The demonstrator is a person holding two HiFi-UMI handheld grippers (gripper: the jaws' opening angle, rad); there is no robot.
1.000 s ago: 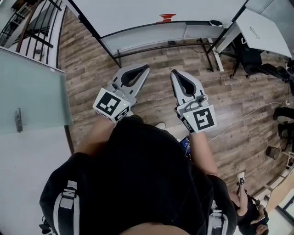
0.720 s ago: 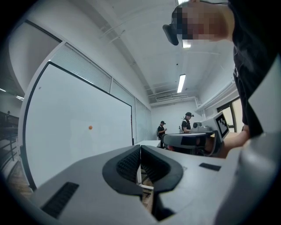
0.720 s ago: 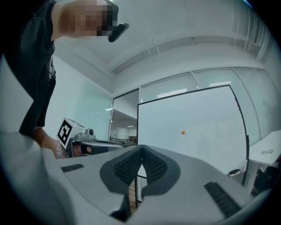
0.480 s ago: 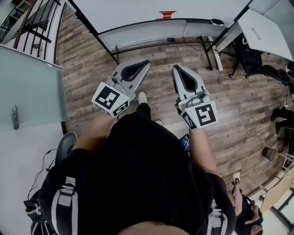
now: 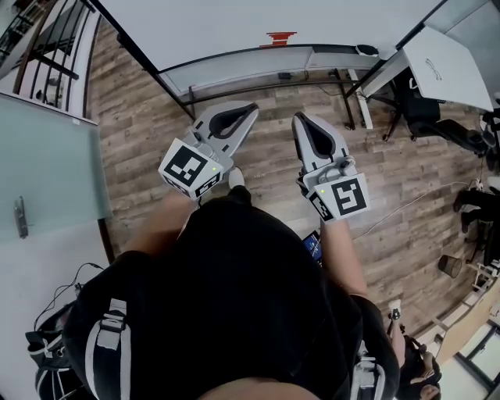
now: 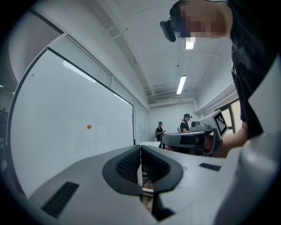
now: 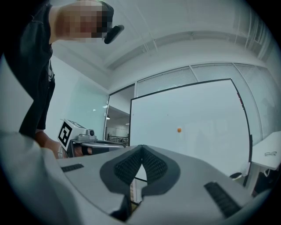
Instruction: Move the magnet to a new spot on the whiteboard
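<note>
Left gripper [image 6: 140, 147]: both of my pads [image 6: 128, 165] were pressed together along their whole length, with nothing between them. Right gripper [image 7: 142, 147]: jaws likewise clenched tip to tip, and empty.

In the head view, I held the left gripper [image 5: 251, 108] and the right gripper [image 5: 298, 118] side by side, apart from each other, both pointing toward 12 o'clock over the floor [image 5: 141, 117]. Each gripper showed in the other's view: the right one at 3 o'clock of my left jaws, the left one at 9 o'clock of my right jaws.

The magnet [image 6: 89, 126], a small orange dot, sat on the whiteboard [image 6: 57, 110], well apart from both grippers. In the left gripper view it lay at 10 o'clock from the jaw tips. In the right gripper view the magnet [image 7: 179, 130] lay at 2 o'clock from the jaw tips, near the middle of the whiteboard [image 7: 206, 114].

In the head view the whiteboard [image 5: 273, 16] stood at 12 o'clock, ahead of both grippers. A white desk [image 5: 449, 62] stood at 2 o'clock, beside the board's right end. Two people [image 6: 160, 130] stood far off, past the board's edge, at 1 o'clock in the left gripper view.
</note>
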